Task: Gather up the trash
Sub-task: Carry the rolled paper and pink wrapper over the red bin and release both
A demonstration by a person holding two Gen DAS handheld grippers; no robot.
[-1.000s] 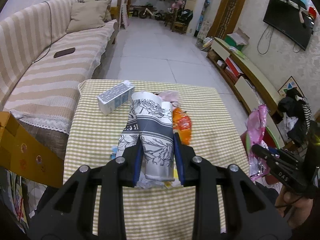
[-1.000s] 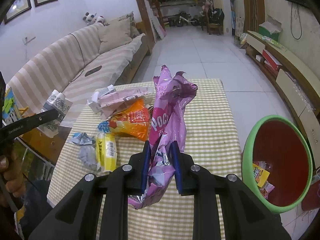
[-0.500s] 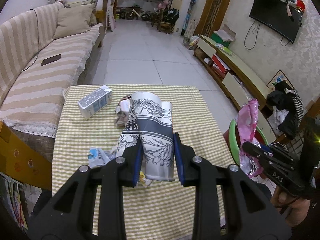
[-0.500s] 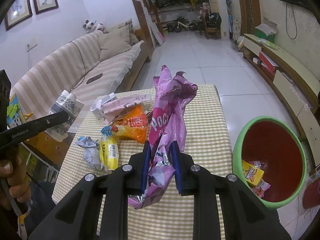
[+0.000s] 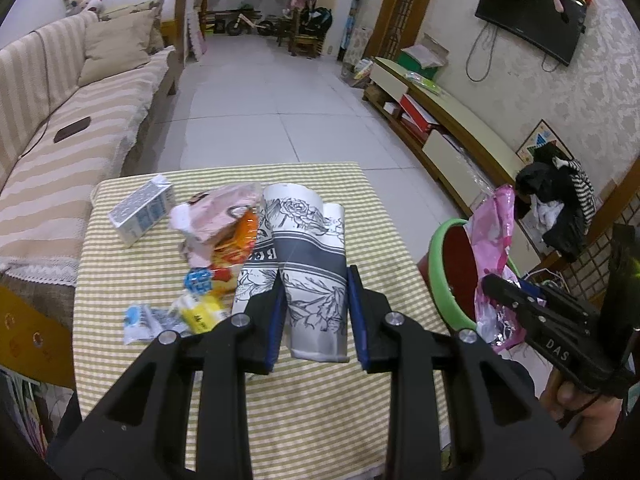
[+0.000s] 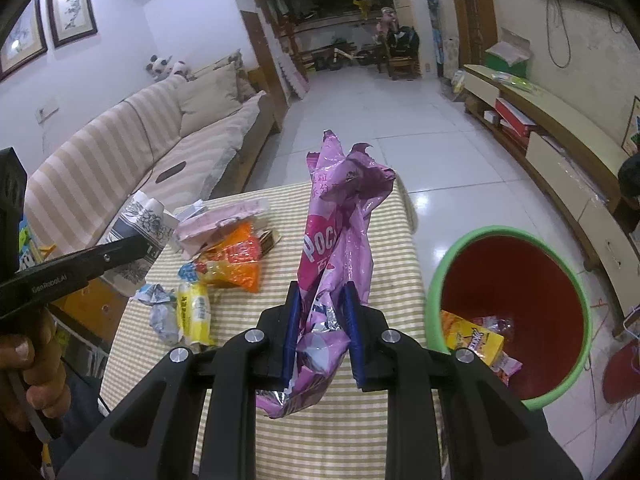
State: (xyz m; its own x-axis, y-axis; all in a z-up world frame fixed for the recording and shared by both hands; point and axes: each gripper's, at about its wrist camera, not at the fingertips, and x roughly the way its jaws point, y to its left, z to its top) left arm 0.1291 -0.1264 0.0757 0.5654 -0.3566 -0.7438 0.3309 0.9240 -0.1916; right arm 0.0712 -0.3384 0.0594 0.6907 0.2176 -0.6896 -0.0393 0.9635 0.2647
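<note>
Pink crinkled foil snack bag [image 6: 340, 248] clamped upright in right gripper [image 6: 320, 332] | green-rimmed red bin [image 6: 516, 320] lower right, nearer right hand | left gripper [image 5: 316, 312] clamped on floral paper pack [image 5: 308, 264]

Striped sofa [image 5: 60, 128] at 10 o'clock; wall television [image 5: 528, 20] at 1 o'clock; checked desk [image 5: 320, 400] at centre.

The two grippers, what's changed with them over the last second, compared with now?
Both hands have carried their loads sideways toward the green-rimmed bin, now closer in both views. The left gripper stays shut on the floral paper cup; the right gripper stays shut on the pink wrapper. Nothing was released. The table's other trash lies unmoved.
</note>
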